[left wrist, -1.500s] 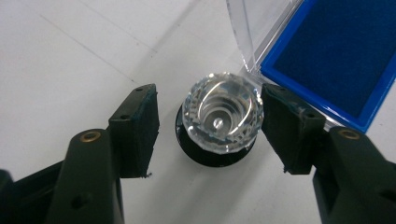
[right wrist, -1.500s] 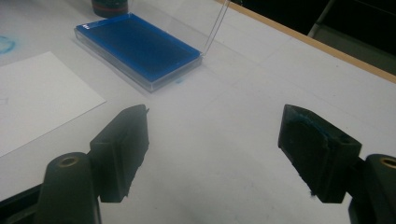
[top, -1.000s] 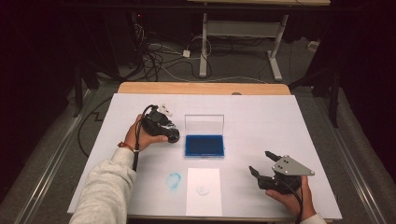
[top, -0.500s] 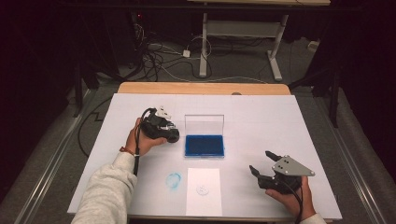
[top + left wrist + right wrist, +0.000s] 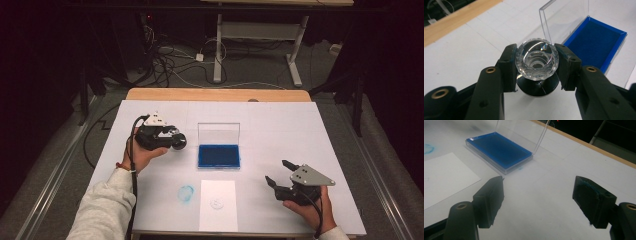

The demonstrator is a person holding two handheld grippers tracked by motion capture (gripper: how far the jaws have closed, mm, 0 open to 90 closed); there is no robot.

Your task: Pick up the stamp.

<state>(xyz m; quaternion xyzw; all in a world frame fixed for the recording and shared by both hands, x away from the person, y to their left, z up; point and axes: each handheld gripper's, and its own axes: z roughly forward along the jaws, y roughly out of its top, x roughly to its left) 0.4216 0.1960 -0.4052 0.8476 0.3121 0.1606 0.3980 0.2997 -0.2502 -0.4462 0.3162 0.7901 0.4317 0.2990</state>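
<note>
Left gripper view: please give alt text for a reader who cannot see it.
The left gripper clamps a faceted clear-handled stamp between its black jaws above the white table, beside an open blue ink pad with its clear lid upright.

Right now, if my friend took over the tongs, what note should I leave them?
Left tongs: shut on the crystal-handled stamp, held left of the ink pad.
Right tongs: open, holding nothing, near the table's front right.
Ink pad: lid up, blue pad exposed.
White paper: lies in front of the pad, with a faint mark; blue smudge beside it.
Probably left: ink the stamp, press it on the paper.
</note>
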